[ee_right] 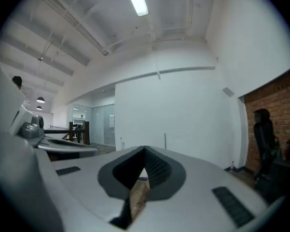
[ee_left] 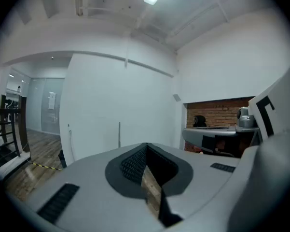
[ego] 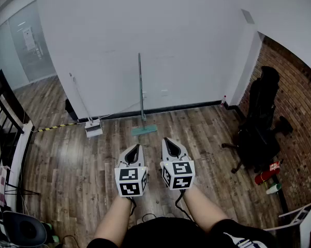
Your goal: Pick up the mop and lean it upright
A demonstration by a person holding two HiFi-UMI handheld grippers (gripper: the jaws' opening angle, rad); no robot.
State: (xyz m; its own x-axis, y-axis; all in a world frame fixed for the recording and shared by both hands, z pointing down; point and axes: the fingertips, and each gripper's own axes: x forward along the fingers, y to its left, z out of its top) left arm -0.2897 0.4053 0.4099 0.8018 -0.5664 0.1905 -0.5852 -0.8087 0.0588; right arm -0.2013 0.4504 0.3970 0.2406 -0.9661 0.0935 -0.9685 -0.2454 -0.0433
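— Where is the mop (ego: 142, 94)?
— At the floor's (ego: 202, 133) far edge, leaning upright on the wall (ego: 145, 35).
— Your jaws?
— Left gripper (ego: 134, 149) and right gripper (ego: 168, 141) are both closed and empty. The job looks done, so keep clear.

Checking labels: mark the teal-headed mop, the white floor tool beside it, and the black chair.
teal-headed mop (ego: 144, 130): head view, on its flat head.
white floor tool (ego: 93, 130): head view, on its base.
black chair (ego: 266, 94): head view, on its backrest.
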